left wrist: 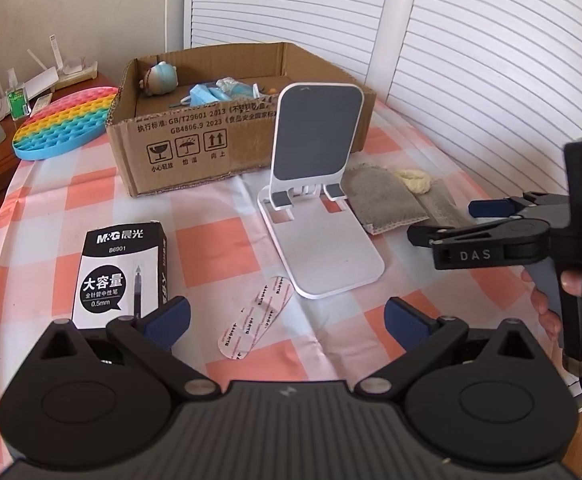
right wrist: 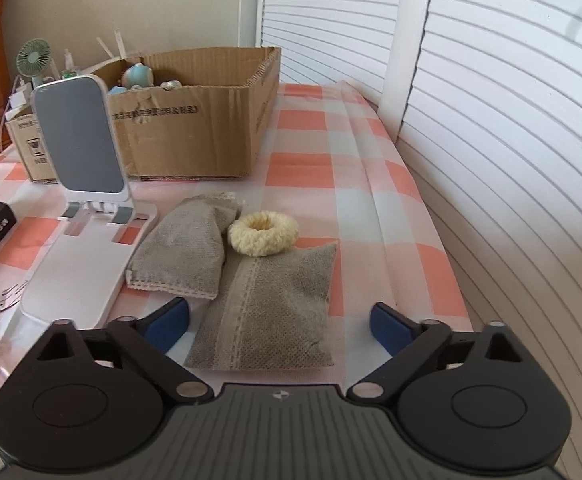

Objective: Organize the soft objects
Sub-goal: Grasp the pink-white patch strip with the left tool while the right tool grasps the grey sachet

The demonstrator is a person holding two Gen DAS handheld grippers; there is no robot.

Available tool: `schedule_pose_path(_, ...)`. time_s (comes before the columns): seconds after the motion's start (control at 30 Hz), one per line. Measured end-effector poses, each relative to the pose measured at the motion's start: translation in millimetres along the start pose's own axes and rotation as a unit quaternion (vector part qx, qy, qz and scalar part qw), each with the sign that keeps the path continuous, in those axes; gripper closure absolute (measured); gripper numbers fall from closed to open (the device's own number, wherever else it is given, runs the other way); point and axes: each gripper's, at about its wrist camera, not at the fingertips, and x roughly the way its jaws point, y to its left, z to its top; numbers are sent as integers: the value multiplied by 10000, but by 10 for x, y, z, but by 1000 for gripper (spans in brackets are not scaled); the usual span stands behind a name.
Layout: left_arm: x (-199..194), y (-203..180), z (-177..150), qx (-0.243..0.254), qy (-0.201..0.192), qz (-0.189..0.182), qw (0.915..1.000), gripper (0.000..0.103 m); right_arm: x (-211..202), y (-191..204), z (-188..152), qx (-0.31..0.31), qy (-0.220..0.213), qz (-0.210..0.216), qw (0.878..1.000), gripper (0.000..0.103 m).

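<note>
Two grey fabric pouches lie on the checked tablecloth; the nearer pouch point(right wrist: 267, 312) sits between the fingers of my right gripper point(right wrist: 281, 324), which is open, its blue pads not pressing the cloth. The second pouch point(right wrist: 183, 248) lies left of it. A cream fluffy hair ring point(right wrist: 263, 232) rests on the nearer pouch's far edge. The cardboard box point(right wrist: 195, 132) behind holds a blue plush toy point(left wrist: 163, 78) and other small blue items. My left gripper point(left wrist: 287, 320) is open over the cloth with nothing between its fingers. The right gripper point(left wrist: 445, 222) also shows at the right of the left wrist view.
A white phone stand point(left wrist: 315, 184) stands between the box and my left gripper. A black-and-white pen box point(left wrist: 119, 276) and a flat sticker strip point(left wrist: 255, 324) lie near it. A rainbow pop-it mat point(left wrist: 67, 124) sits far left. Louvred doors point(right wrist: 491, 120) close the right side.
</note>
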Motion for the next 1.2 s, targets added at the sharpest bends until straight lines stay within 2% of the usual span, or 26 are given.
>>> schedule_pose_path(0.23, 23, -33, 35, 153, 33, 7, 9999, 1, -99, 32, -18, -101, -104, 32, 9999, 39)
schedule_pose_path(0.37, 47, -24, 59, 248, 79, -90, 9996, 1, -131, 26, -40, -64, -94, 46, 9999, 40)
schedule_pose_path(0.53, 118, -13, 106, 360, 225, -496, 9979, 1, -136, 31, -52, -52, -100, 55, 9999, 40)
schedule_pose_path(0.7, 257, -18, 144, 476, 400, -563, 9965, 3, -144, 20, -63, -39, -115, 81, 9999, 40)
schedule_pose_path(0.87, 390, 22, 141, 322, 734, -688, 9944, 3, -148, 12, -73, -24, -128, 96, 9999, 40)
schedule_pose_path(1.1, 313, -55, 66, 488, 869, -919, 9908, 4, -161, 7, -87, -27, -146, 122, 9998, 40)
schedule_pose_path(1.2, 288, -79, 49, 536, 811, -784, 9922, 12, -171, 23, -89, -56, -138, 121, 9998, 40)
